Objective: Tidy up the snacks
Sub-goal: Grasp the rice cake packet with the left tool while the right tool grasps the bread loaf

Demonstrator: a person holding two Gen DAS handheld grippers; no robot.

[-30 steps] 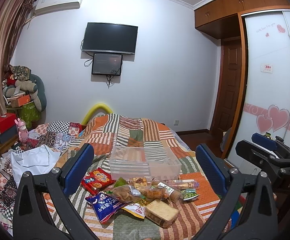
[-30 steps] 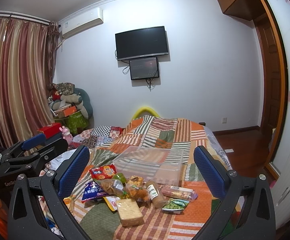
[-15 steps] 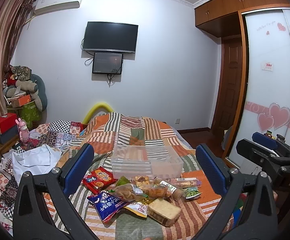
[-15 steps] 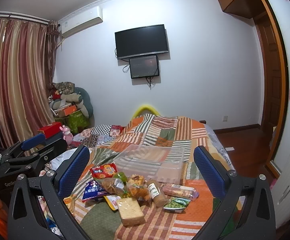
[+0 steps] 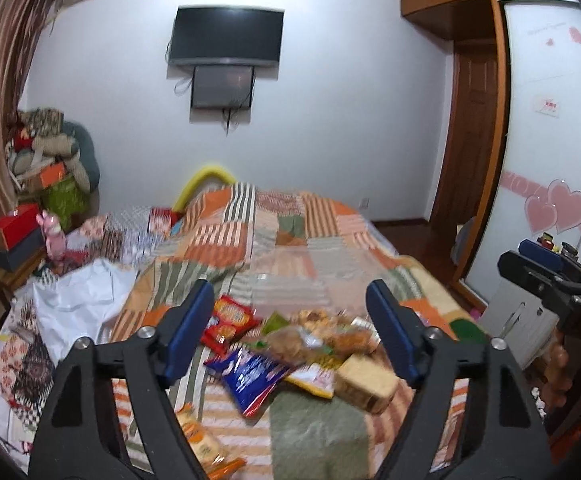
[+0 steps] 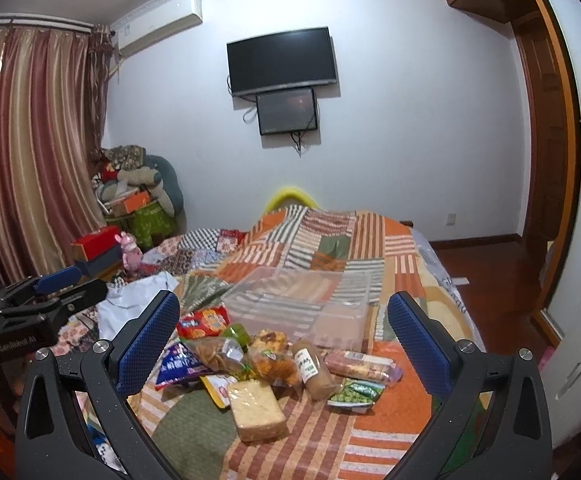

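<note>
The bed, spread with a striped patchwork quilt, serves as the work surface, and everything for the job lies on its near half, within easy reach. A clear bin sits in the middle of the quilt just behind the snacks, empty and open-topped; judging from the task, it is there to take them. The snacks lie in one loose heap in front of it, some overlapping, which suggests they were tipped out together and none has been sorted yet. In the heap are a wrapped cake slab nearest the cameras, a blue bag and a red bag on the left, a bag of fried pieces leaning over its neighbours, a long sausage pack and a small pea packet on the right. The left tongs hang above the heap with the jaws wide and nothing between them; that view is blurred, so small labels cannot be read. The right tongs are likewise spread wide and empty, framing the heap and the bin behind. Both seem held back and high to survey the pile before a first pick. The slab and the pea packet lie free at the edge, so either looks the easier start; the overlapped bags in the centre would likely drag others along.
</note>
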